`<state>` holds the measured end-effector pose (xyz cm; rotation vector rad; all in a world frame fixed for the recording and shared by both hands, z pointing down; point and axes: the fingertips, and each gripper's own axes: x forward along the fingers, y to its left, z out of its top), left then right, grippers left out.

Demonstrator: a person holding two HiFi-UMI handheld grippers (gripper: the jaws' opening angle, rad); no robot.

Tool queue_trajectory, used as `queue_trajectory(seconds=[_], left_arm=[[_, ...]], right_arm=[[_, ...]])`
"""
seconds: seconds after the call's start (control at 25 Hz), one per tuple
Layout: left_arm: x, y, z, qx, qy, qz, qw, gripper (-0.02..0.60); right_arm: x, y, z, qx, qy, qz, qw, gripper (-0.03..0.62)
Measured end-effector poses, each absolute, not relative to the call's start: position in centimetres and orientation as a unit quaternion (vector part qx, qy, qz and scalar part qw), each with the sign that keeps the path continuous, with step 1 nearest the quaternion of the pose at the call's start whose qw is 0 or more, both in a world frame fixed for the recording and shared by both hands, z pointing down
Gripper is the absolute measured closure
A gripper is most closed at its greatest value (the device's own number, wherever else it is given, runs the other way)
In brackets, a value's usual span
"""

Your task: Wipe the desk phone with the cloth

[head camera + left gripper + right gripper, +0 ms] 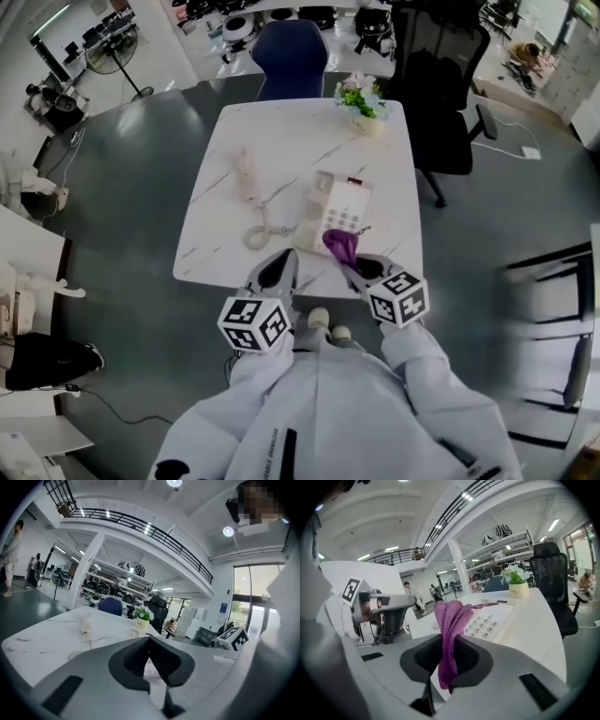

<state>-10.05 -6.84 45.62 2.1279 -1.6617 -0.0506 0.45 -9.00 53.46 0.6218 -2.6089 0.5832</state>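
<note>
Our right tongs (pixel 449 660) were clamped on the purple cloth (pixel 451 616). Our left tongs (pixel 150 656) were closed on nothing, beside them at the near edge of the table (pixel 281 131). The cloth reached the near end of the desk phone (pixel 339 208), with its handset (pixel 244 173) lying apart. We judged the wiping barely begun, with most surfaces left.
</note>
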Motion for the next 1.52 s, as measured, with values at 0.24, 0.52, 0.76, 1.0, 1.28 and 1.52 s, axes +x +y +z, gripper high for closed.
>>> queue_trajectory(seconds=[0.24,0.52,0.76,1.0,1.28,1.52], left_arm=[[-10.4,-7.8,44.6,0.771,-0.602,-0.023,0.205,0.584],[-11.1,-9.7,44.1,0.781,-0.590,-0.019,0.203,0.584],[-12.2,-12.4,44.5,0.795,-0.569,-0.010,0.211,0.583],[-13.6,-15.3,45.3,0.808,-0.546,-0.003,0.223,0.584],[-14.8,-18.4,45.7,0.821,-0.521,-0.001,0.233,0.584],[-15.3,-20.3,46.4,0.830,-0.504,0.003,0.241,0.584]], right_arm=[[1.5,-11.2,49.9,0.259,-0.935,0.210,0.121,0.553],[1.8,-13.7,47.5,0.295,-0.930,0.209,0.071,0.553],[1.6,-17.1,47.0,0.336,-0.918,0.203,0.053,0.553],[0.9,-20.9,46.3,0.378,-0.905,0.190,0.046,0.553],[-0.5,-24.1,45.2,0.408,-0.896,0.164,0.054,0.553],[-1.4,-26.7,45.2,0.424,-0.893,0.113,0.098,0.553]])
